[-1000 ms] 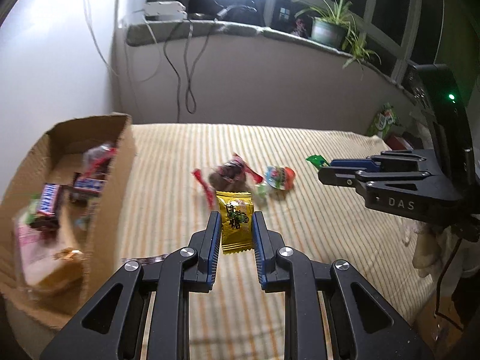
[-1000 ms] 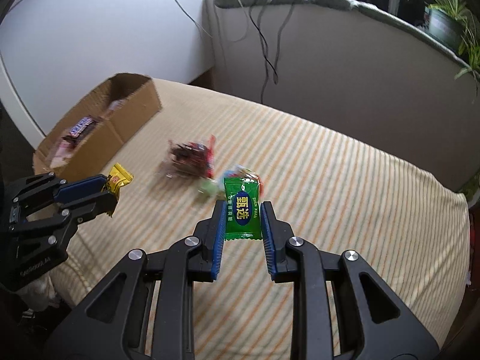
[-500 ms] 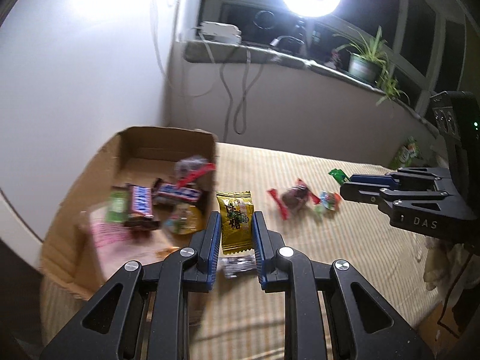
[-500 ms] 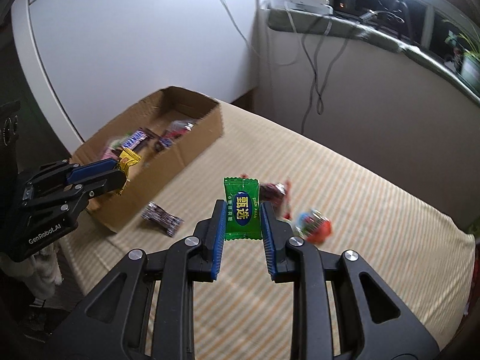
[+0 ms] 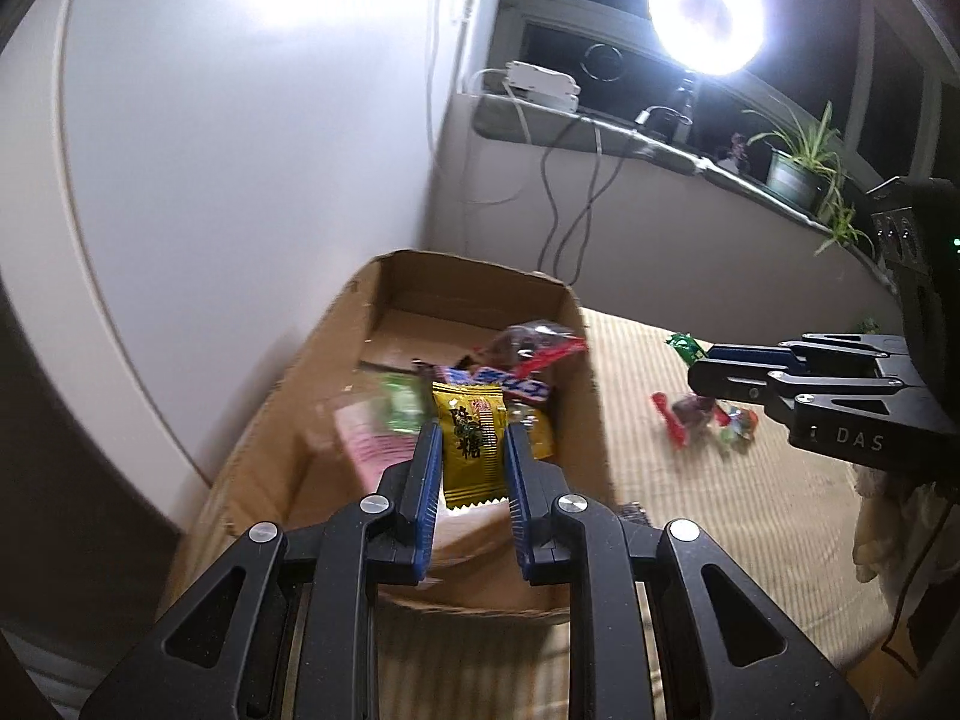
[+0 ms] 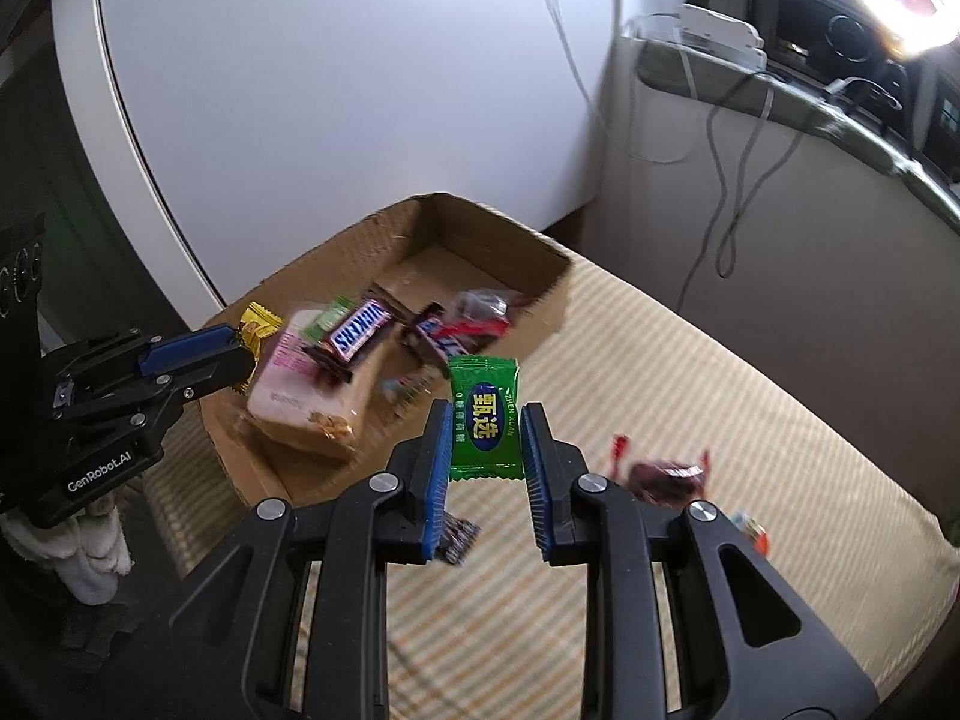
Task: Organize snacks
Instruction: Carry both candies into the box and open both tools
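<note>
My left gripper is shut on a yellow candy packet and hangs over the near end of the open cardboard box. In the right wrist view that same left gripper shows at the box's left edge with the yellow candy packet sticking out. My right gripper is shut on a green candy packet, just right of the cardboard box, above the striped cloth. Inside the box lie several snacks, among them a Snickers bar and a pink packet.
On the striped tablecloth lie a dark red-ended candy, a small dark wrapper by the box and a colourful sweet. A white curved wall stands behind the box. Cables hang from a sill with a ring light.
Both grippers have swung left from the loose candies toward the cardboard box, each keeping hold of its packet. The box now fills the middle of both views.
</note>
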A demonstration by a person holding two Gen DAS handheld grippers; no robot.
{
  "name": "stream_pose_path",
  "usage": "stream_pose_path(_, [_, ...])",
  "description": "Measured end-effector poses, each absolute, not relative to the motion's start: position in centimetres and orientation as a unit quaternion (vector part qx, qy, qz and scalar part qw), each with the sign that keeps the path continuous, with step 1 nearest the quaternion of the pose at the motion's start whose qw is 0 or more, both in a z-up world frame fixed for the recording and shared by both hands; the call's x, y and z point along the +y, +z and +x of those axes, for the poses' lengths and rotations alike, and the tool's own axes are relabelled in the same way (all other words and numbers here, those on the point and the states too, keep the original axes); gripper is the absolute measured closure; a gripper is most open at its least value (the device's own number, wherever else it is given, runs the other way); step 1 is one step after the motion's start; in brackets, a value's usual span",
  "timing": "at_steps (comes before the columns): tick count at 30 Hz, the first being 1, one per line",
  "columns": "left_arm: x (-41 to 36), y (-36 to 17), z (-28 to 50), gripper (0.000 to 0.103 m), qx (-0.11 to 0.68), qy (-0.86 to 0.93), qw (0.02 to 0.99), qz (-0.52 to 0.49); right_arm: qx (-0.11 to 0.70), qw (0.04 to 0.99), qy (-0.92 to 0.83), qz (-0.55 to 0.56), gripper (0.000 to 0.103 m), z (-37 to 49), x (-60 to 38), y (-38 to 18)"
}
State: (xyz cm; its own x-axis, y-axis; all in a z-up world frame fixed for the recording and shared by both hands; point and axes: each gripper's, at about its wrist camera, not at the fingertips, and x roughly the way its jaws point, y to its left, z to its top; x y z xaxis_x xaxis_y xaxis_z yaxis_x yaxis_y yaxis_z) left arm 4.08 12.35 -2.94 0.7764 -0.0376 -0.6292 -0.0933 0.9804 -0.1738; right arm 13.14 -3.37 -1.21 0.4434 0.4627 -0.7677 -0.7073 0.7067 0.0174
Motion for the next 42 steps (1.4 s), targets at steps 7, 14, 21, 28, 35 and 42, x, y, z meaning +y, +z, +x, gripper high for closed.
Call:
stream_pose_path(7, [13.9,-3.4,4.2,0.084,0.336,0.026,0.936,-0.103,0.399,0.825,0.365,-0.166,0.079,13.7,-0.2,-2.1])
stream_pose_path(14, [14.5,-3.6,4.4,0.084,0.338,0.03,0.935,-0.105,0.405,0.817,0.372,-0.171,0.079,14.3,1.6,-2.8])
stream_pose_path(21, [14.8,-3.9,4.8,0.084,0.341,0.03,0.934,-0.106,0.414,0.811,0.377,-0.169,0.079,15.0,2.9,-3.7])
stream_pose_path(28, [14.8,-4.1,5.0,0.084,0.345,0.029,0.932,-0.105,0.42,0.806,0.381,-0.169,0.079,15.4,3.6,-4.4])
stream_pose_path(35, [14.7,-4.0,5.2,0.083,0.343,0.033,0.933,-0.103,0.414,0.805,0.388,-0.174,0.078,15.2,4.1,-4.3])
stream_pose_path(42, [14.8,-3.9,5.0,0.07,0.34,0.039,0.934,-0.102,0.396,0.819,0.378,-0.173,0.022,14.8,3.5,-3.4])
